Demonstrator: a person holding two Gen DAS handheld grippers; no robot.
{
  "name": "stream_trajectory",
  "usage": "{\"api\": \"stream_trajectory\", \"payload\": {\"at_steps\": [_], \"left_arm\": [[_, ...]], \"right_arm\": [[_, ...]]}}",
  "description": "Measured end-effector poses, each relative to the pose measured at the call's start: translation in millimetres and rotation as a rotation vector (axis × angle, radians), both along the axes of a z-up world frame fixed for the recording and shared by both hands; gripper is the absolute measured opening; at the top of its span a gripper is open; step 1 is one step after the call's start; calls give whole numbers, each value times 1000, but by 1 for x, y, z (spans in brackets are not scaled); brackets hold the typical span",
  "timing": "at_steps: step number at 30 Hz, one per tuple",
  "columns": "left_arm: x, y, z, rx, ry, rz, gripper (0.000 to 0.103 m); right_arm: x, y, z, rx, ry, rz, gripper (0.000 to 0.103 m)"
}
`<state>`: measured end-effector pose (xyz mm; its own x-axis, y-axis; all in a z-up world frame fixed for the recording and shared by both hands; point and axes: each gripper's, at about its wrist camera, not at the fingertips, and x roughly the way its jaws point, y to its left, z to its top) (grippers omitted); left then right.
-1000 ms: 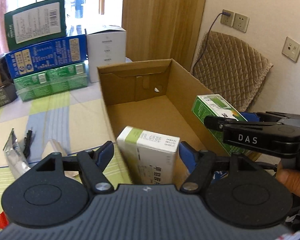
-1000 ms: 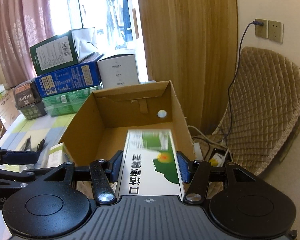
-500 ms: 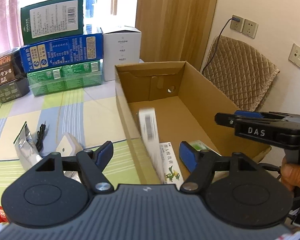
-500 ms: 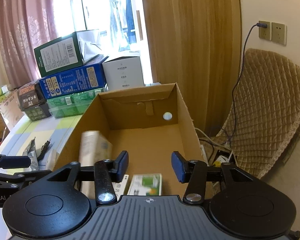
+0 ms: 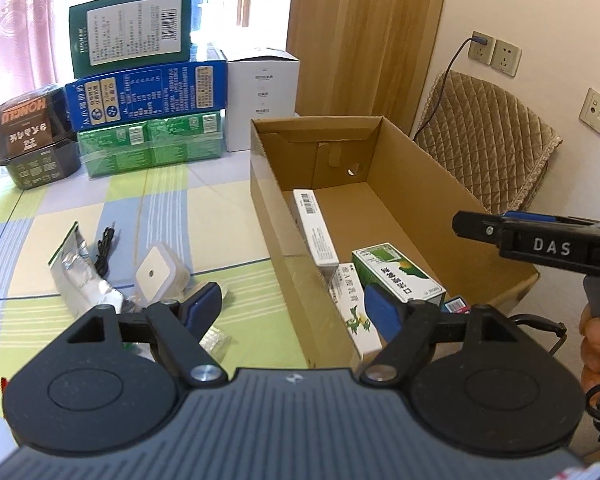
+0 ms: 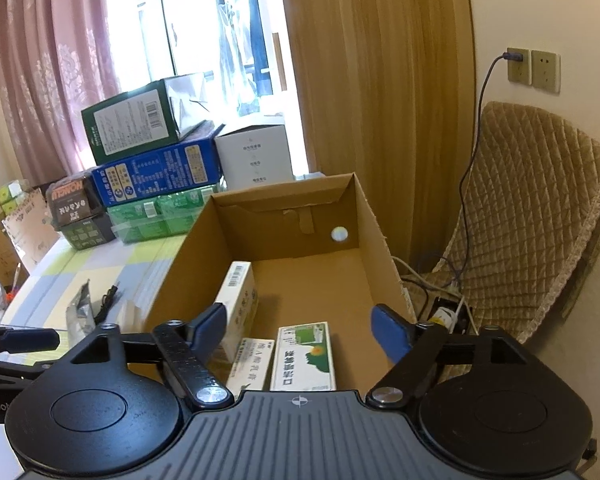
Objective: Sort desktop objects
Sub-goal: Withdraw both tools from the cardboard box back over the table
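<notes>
Lying loose on the pastel checked tablecloth [image 5: 100, 216] at the left are a crumpled silver foil pouch [image 5: 74, 276], a coiled black cable [image 5: 106, 246] and a small white square plug [image 5: 156, 276]. Right of them, the left gripper [image 5: 292, 304] has just spread its jaws wide around nothing, straddling the near wall of the open brown cardboard box [image 5: 420, 184]. Inside stand a tall white carton [image 6: 238, 300] and a flat green-and-white medicine box [image 6: 304, 356], and the right gripper [image 6: 300, 328], jaws likewise just opened, holds nothing.
</notes>
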<state>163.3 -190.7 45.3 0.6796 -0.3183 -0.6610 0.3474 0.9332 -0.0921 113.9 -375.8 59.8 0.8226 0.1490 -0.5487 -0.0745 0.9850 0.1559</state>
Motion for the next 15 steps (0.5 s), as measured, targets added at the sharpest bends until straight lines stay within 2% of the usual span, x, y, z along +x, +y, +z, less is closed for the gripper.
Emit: {"api": "stream_trajectory", "payload": {"at_steps": [7,11,15], "left_arm": [[-22,18,8,2,-11,28,82],[-35,32,15,6,-24,53,91],[-48,49,22,6,-40,78,96]], "right_arm": [[-24,19,16,-4,-17,20,101],[-35,31,26,-1,-28,38,101],[-46,44,35,3,-35,58,101]]}}
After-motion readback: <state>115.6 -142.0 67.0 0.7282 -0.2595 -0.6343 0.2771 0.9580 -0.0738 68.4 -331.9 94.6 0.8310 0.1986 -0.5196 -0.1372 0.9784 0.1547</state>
